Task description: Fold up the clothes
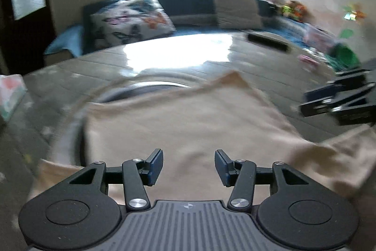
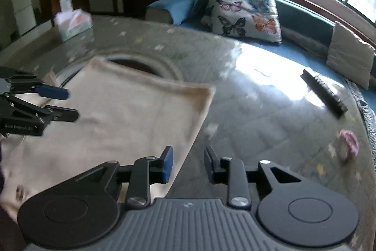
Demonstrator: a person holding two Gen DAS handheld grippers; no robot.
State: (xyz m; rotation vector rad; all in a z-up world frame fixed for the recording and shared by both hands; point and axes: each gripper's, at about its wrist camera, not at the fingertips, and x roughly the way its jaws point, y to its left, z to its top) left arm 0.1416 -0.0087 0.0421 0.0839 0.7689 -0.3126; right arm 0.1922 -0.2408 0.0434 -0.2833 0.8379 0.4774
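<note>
Garment: beige cloth (image 1: 183, 124) is laid flat on the round glass counter (image 2: 258, 98), partly folded, with one far corner (image 1: 233, 77) peaked up and a loose flap trailing off toward the near right edge.
Left tongs: left tongs (image 1: 189, 167) are held above the near middle of the cloth, jaws apart, nothing between them.
Right tongs: right tongs (image 2: 188, 164) are poised over the cloth's right edge, jaws apart by a narrower gap, nothing clamped.
Risk, fold: with neither pair gripping, the raised corner and the loose flap could be left crooked, and an uneven fold would likely result.
Risk, slip: the glass looks slick and glaring; a one-sided tug could slide the whole cloth instead of folding it.
Risk, clutter: a dark brush (image 2: 325, 95) and a small pink item (image 2: 349, 144) lie well apart from the cloth, but a wide sweep might knock them.
Container: a tissue box (image 2: 72, 24) stands at the far edge of the counter, with white tissue showing at its top.
Blur: both views are smeared, so fine creases cannot be told.
</note>
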